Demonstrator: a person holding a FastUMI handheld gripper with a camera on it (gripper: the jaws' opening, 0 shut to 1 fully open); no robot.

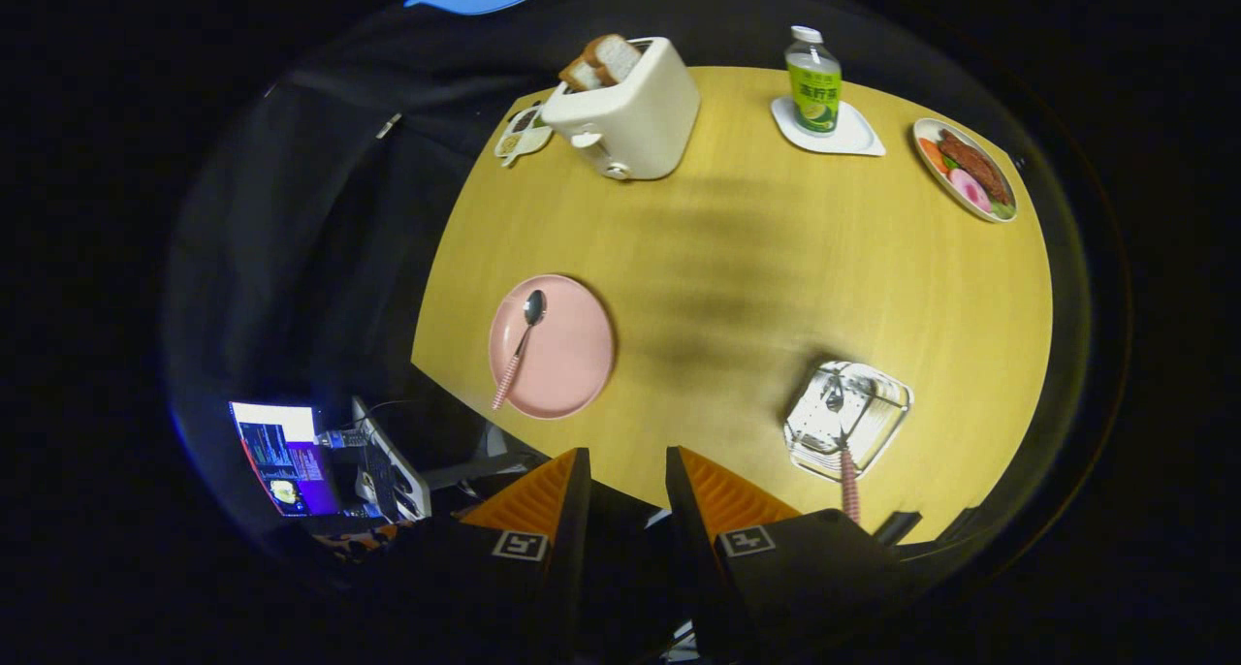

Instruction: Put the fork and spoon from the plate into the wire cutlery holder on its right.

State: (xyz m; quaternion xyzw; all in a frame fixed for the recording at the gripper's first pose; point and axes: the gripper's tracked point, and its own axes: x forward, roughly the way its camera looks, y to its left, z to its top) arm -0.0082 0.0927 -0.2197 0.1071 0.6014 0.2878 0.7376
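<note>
A pink plate [572, 355] lies on the yellow round table [756, 258], beyond my fingers and a little to their left. A spoon [520, 347] with a pink striped handle rests on its left half, bowl pointing away. To the right stands the wire cutlery holder [846, 418], with the fork [845, 457] standing in it, striped handle sticking out toward me. My gripper [627, 471] hovers high above the table's near edge, open, with nothing between its fingers.
At the far side stand a white toaster [625, 110] with bread slices, a small dish [522, 134] beside it, a green bottle [812, 83] on a white coaster and a plate of food [965, 169]. A lit laptop [286, 457] sits below the table's left edge.
</note>
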